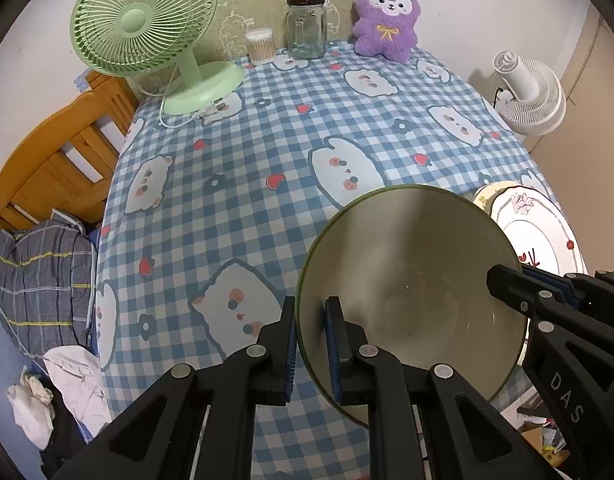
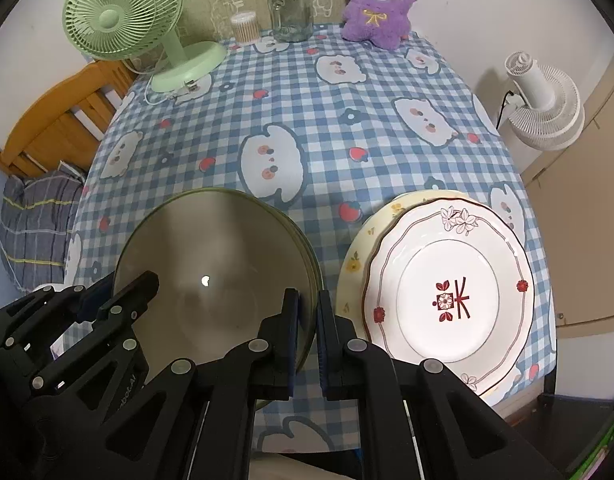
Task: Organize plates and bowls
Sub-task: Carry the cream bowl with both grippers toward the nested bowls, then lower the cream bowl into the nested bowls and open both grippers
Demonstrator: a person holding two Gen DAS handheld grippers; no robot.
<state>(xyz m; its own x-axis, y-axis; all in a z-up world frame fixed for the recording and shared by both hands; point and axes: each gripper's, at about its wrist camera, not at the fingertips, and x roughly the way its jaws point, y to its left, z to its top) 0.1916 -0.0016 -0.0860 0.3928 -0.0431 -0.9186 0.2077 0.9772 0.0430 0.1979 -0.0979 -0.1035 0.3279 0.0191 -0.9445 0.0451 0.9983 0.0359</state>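
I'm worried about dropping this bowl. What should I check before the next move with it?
1. Left gripper clamped on the rim of the green bowl: ok.
2. Right gripper clamped on the opposite rim: ok.
3. Bowl empty: ok.
4. Bowl clear of the white flowered plate stacked on the yellow plate: ok, the tablecloth shows between them.
5. Bowl set down on something: cannot tell; more green rims show under its right edge.
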